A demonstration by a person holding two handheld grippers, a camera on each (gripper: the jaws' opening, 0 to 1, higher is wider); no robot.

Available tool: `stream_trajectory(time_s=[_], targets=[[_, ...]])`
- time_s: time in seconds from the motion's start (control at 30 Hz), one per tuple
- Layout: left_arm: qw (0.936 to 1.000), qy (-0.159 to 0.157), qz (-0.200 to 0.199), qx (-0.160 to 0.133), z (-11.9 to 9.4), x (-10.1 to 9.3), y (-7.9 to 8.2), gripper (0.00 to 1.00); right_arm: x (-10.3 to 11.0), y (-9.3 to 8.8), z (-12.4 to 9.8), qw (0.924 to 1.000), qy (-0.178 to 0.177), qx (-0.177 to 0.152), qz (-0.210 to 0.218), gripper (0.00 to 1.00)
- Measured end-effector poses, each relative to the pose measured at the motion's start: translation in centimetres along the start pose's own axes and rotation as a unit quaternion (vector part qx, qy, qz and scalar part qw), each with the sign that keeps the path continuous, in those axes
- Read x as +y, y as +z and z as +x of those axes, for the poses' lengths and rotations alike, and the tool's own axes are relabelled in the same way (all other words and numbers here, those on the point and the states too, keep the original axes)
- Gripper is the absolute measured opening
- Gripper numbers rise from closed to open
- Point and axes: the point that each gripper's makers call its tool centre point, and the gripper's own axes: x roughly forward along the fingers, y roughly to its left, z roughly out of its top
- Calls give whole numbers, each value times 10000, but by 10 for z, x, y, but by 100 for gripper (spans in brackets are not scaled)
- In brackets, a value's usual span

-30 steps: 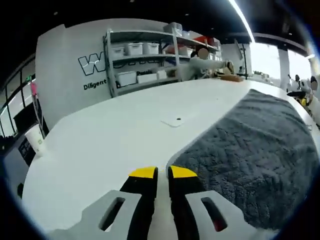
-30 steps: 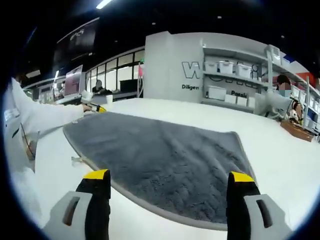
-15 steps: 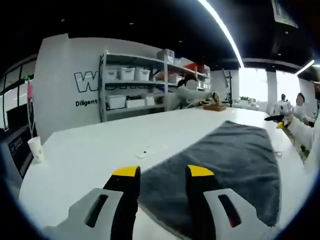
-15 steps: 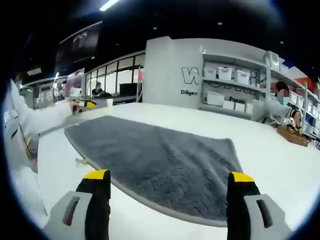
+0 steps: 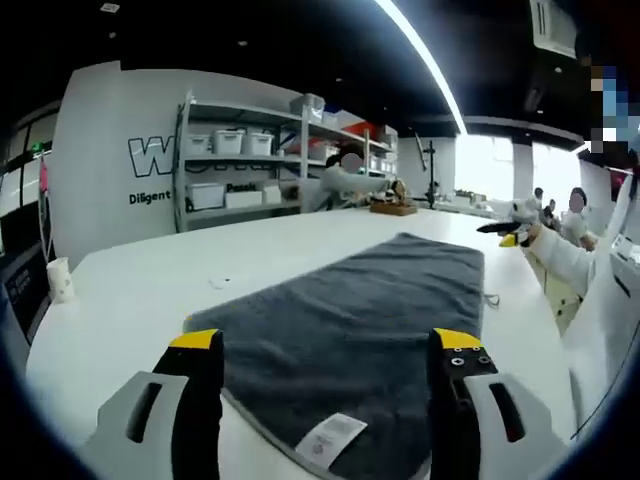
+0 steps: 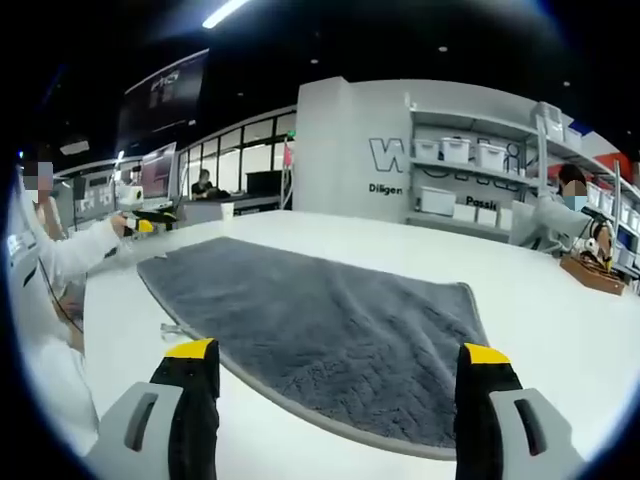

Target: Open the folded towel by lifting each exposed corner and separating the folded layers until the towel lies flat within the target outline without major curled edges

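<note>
A dark grey fluffy towel lies spread out flat on the white table; a white label sits at its near edge. My left gripper hovers open above the towel's near end, nothing between its jaws. In the right gripper view the same towel stretches away to the left. My right gripper is open over the towel's near edge, holding nothing. The other gripper shows small at the far left, in a white-sleeved hand, and the other gripper appears far right in the left gripper view.
Shelving with white bins stands behind the table, with a person working beside it. A paper cup sits at the table's left edge. A person's white sleeve reaches along the left side. A small white patch lies on the table.
My left gripper has gone from shut to wide open and pulled back, so the whole towel now shows with its label. The right gripper stays open, its view nearly unchanged.
</note>
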Motion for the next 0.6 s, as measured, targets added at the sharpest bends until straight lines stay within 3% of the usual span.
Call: stream_trajectory(time_s=[0.17,0.37,0.6], targets=[[9997,-124,-162,106,-9,-17,-13,91,-5,3,2,10000,40,36,-80,99],[9992,9,-224,327,-14,-19,-33,99,-10,6,11,9998,126,62,-109,99],[9987,-168,-153,453,-19,-41,-40,100,-18,11,28,9993,262,161,-220,99]])
